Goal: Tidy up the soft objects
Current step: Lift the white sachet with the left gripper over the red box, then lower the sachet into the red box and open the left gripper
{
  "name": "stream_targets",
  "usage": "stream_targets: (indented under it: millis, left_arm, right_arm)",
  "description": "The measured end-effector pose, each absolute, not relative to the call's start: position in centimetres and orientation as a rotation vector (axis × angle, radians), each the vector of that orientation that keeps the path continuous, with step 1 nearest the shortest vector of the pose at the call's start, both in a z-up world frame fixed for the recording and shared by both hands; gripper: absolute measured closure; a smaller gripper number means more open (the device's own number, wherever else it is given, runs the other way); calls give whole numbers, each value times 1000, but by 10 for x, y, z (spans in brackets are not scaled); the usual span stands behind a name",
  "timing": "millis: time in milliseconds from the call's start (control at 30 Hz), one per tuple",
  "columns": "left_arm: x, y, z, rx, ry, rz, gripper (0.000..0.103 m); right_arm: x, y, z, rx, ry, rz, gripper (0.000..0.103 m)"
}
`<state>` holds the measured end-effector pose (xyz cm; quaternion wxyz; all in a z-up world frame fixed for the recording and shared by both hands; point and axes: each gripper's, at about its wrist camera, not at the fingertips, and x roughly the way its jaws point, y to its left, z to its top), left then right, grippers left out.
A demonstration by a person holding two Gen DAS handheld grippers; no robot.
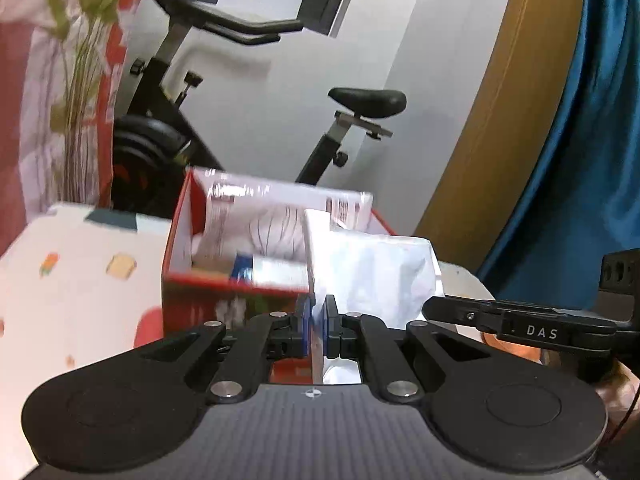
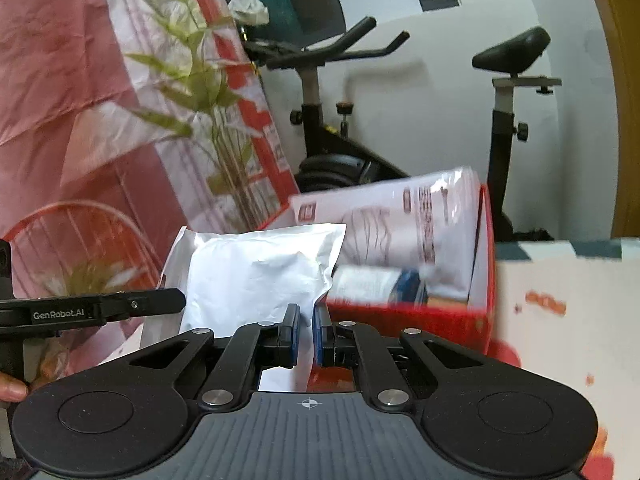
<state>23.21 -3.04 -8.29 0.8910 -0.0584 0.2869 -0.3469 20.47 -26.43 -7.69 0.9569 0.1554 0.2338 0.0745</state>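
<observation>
A soft white pouch (image 1: 372, 276) hangs in the air between both grippers, just in front of an open red box (image 1: 224, 292). My left gripper (image 1: 318, 328) is shut on the pouch's left edge, blue pads pinching the film. My right gripper (image 2: 306, 332) is shut on the same white pouch (image 2: 256, 280) at its lower right corner. The red box (image 2: 400, 316) holds a large white printed pack (image 2: 400, 220) and a smaller blue-and-white pack (image 2: 384, 284). Each wrist view shows one of the other gripper's black fingers (image 1: 460, 312) (image 2: 140, 304) side-on at the pouch's far side.
A black exercise bike (image 2: 320, 128) stands behind the box against a white wall. A green plant (image 2: 208, 112) and pink-red fabric (image 2: 60, 60) fill the left. A white patterned surface (image 1: 80, 280) lies beside the box. Blue cloth (image 1: 580, 160) hangs at the right.
</observation>
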Motion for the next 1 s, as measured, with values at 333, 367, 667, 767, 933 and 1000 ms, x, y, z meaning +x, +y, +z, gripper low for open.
stream_targets:
  millis: [333,367,667,767,933,1000]
  left_arm:
    - [313,-71,-79,-88,622,-698,96]
    - [322,-74,-83,-88,648,-691,95]
    - [359,-92,-114,-36,748,-653,95]
    - [360,-94,-121,-8,768,-662,95]
    - [351,-93,-120,37,754,-679,93]
    - [345,-92,-115,49,732,-688,93]
  right_arm:
    - [290,-285,-75,248,504,87,96]
    - [299,-288,-78,263,518,82,95]
    - [340,-295,-113,259,636,38,94]
    - [340,-297,-121,271,652,17,91]
    - [329,-298,-121,271,645,-11,82]
    - [322,-297,-116,260,632,-18,80]
